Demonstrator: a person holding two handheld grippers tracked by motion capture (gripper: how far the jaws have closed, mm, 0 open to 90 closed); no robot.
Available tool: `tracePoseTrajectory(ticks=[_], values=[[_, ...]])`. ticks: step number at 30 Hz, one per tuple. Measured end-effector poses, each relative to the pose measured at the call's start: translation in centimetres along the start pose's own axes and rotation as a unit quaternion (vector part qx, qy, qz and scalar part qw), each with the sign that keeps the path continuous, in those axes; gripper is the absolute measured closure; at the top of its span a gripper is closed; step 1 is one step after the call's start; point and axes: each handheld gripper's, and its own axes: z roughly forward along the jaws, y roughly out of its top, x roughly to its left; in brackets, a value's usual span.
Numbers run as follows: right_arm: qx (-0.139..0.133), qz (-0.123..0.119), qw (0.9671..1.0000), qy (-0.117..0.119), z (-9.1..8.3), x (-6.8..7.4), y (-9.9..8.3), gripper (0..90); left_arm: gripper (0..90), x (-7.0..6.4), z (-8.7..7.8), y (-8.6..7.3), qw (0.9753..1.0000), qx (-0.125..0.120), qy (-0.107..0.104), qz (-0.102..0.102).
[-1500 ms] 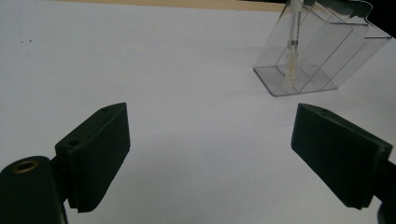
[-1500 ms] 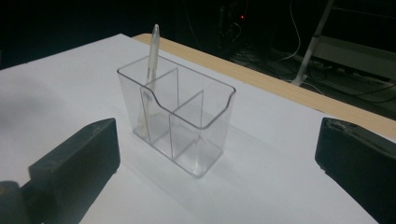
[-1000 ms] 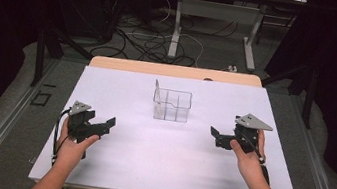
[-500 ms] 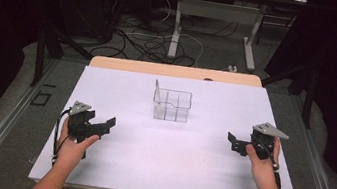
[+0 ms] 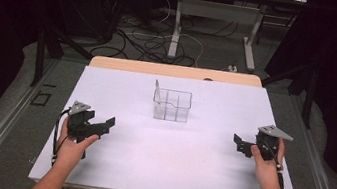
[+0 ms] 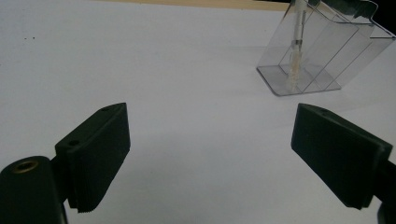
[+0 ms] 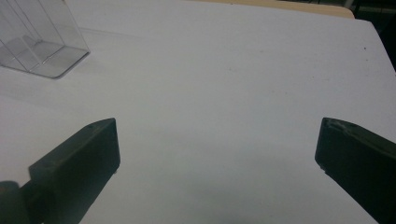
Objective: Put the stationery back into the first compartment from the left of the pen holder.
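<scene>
White worktop (image 5: 198,154) with one clear plastic box (image 5: 171,106) sitting on it

The top is covered edge to edge in plain white, with a strip of light wood (image 5: 175,71) peeking out along the far side. The box is see-through with dividers splitting it into compartments, and it stands toward the far middle, well apart from the side edges. From the left tool's camera there's a thin clear stick (image 6: 296,46) standing upright inside it.
</scene>
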Motion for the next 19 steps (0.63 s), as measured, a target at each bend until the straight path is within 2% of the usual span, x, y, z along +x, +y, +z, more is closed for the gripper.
tracePoseTrajectory(ticks=[6,19], values=[[0.009,0.017,0.9998,-0.002,0.28,-0.34,-0.46,0.0,11.8,-0.01,0.04,0.01,1.0000,0.002,0.000,0.000],[0.012,0.024,0.9996,-0.011,0.66,-0.71,-0.79,0.0,11.8,0.15,-0.01,-0.03,1.0000,0.002,0.003,0.001]])
